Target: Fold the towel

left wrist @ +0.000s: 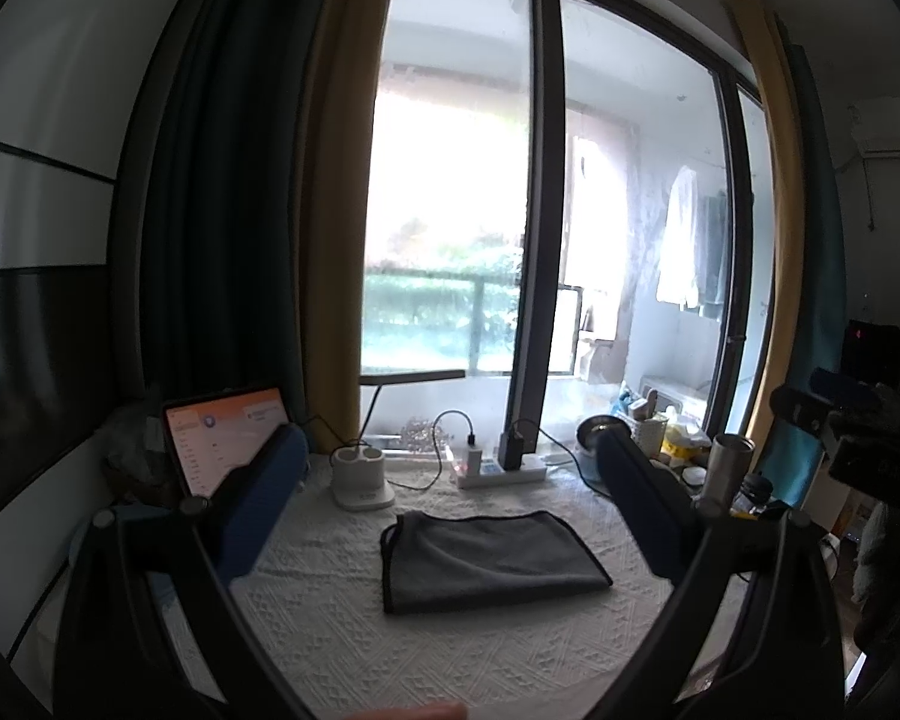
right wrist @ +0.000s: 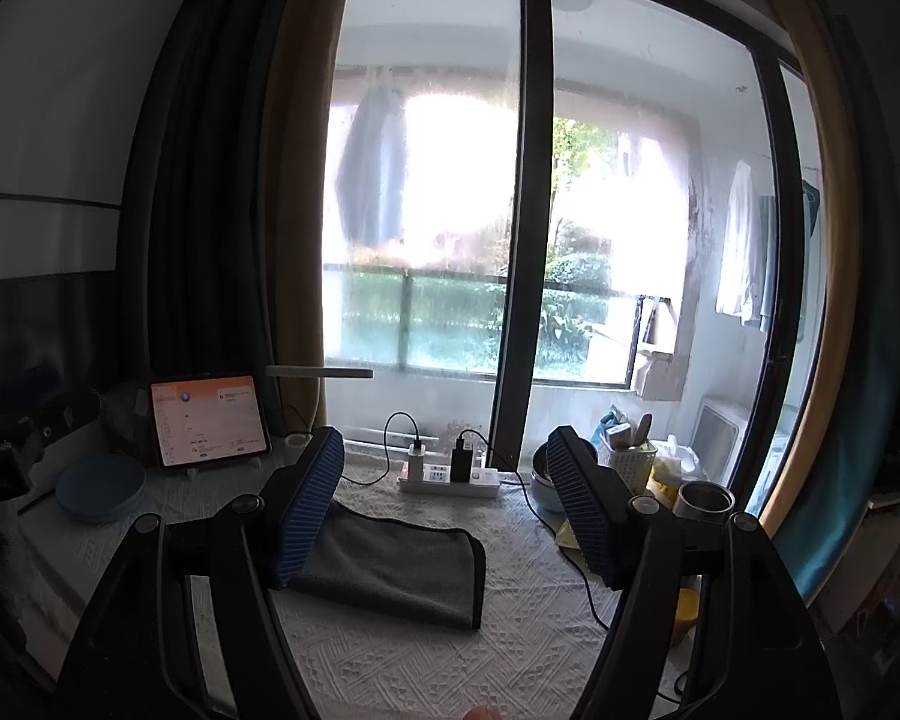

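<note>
A grey towel [left wrist: 489,561] with dark edging lies folded flat on the white textured table cloth [left wrist: 450,660]. It also shows in the right wrist view [right wrist: 390,570], partly hidden behind the left finger. My left gripper [left wrist: 447,474] is open and empty, held above and in front of the towel. My right gripper [right wrist: 444,510] is open and empty, held above the towel's right part. Both have blue ribbed pads [right wrist: 306,516].
A lit tablet [right wrist: 207,420] stands at the back left, a blue plate [right wrist: 101,487] beside it. A white power strip [right wrist: 450,479] with chargers and cables lies at the back by the window. A white charging dock [left wrist: 361,477], bowls, a basket and a metal cup [right wrist: 703,501] crowd the right.
</note>
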